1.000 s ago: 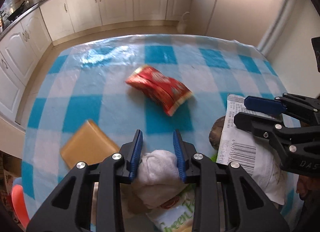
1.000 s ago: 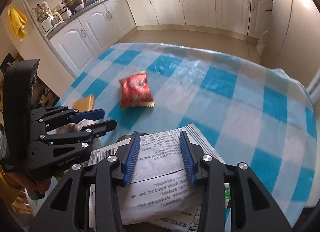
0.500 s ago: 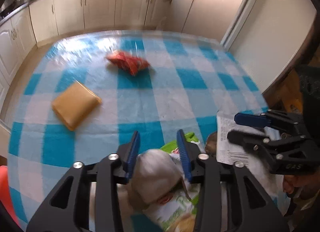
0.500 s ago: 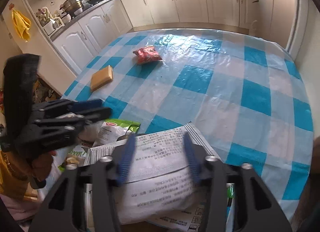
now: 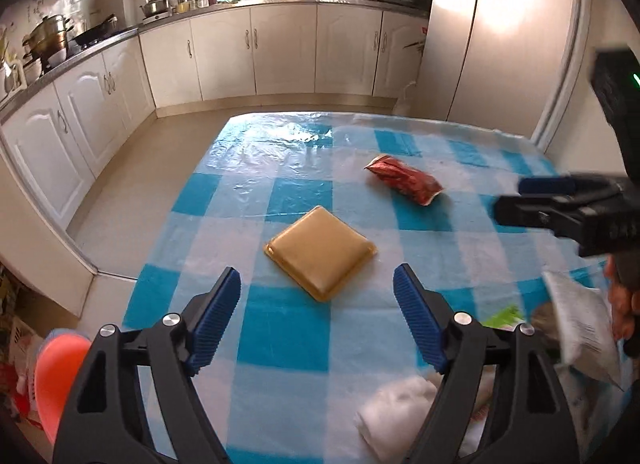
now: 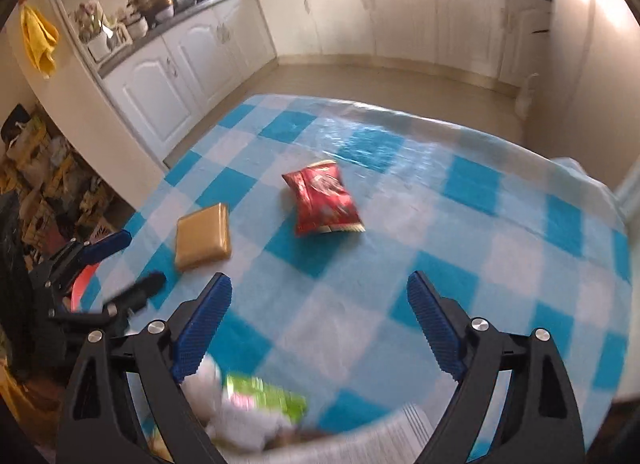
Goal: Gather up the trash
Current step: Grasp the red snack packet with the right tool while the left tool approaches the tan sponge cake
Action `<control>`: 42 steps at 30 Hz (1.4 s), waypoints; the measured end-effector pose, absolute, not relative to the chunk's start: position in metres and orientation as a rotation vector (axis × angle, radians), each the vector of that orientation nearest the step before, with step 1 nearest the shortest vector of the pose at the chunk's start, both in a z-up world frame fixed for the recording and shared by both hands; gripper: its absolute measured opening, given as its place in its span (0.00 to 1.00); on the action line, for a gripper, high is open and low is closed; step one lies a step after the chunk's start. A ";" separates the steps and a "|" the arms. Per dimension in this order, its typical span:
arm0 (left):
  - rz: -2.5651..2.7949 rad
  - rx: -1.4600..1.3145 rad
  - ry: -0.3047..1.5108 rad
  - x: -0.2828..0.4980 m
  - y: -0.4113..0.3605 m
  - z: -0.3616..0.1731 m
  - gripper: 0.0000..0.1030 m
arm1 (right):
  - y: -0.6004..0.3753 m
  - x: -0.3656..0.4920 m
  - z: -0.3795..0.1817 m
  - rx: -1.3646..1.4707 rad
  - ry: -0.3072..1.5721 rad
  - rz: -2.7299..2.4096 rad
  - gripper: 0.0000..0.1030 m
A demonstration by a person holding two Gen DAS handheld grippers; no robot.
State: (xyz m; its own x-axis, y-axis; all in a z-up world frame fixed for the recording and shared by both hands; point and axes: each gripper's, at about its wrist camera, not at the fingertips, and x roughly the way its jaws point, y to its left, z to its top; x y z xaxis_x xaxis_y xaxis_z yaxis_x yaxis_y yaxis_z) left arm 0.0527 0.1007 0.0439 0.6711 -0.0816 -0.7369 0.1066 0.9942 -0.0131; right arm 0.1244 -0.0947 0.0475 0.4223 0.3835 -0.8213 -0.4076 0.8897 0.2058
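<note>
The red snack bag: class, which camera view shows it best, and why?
The right wrist view: the red snack bag lies nearer the middle, its broad printed face towards the camera. The left wrist view shows it smaller, farther off and at a slant.

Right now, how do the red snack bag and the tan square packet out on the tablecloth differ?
The red snack bag is glossy, printed and crumpled, puffed unevenly; the tan square packet is plain, smooth and unprinted. The bag is oblong with crimped ends; the packet is square with rounded corners and lies flat. The bag lies farther out on the checked tablecloth; the packet lies nearer both tongs. Neither is held.
</note>
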 end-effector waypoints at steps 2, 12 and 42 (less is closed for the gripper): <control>-0.155 0.049 0.846 0.065 0.098 0.037 0.77 | -0.078 0.145 0.040 -0.081 1.038 0.495 0.86; -0.237 0.146 0.919 0.099 0.102 0.011 0.73 | -0.053 0.189 0.007 -0.151 1.088 0.489 0.62; -0.236 0.007 0.903 0.091 0.114 0.024 0.44 | -0.064 0.141 0.061 -0.157 0.972 0.439 0.47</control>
